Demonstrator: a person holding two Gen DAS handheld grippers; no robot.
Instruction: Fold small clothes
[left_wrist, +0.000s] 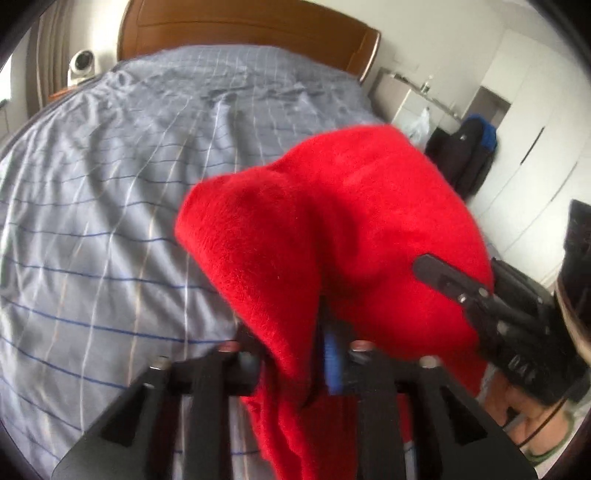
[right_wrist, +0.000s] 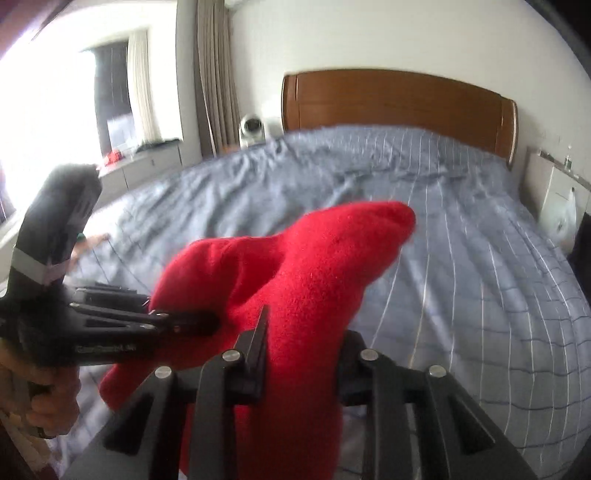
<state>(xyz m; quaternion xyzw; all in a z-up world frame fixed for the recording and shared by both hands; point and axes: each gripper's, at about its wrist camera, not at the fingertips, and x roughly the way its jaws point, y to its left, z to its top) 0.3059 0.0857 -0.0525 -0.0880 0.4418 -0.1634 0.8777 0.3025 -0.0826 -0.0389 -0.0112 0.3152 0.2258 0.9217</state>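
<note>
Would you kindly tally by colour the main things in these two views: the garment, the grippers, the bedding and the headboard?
Red: 1, the fleece garment, pinched by both grippers
Black: 2, the left gripper and the right gripper
Grey-blue: 1, the checked bed cover
Brown: 1, the wooden headboard
Total: 5

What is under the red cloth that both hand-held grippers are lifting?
Under the red cloth lies the grey striped bedsheet. The part of the sheet directly below is covered, so whether anything lies there cannot be seen.
</note>
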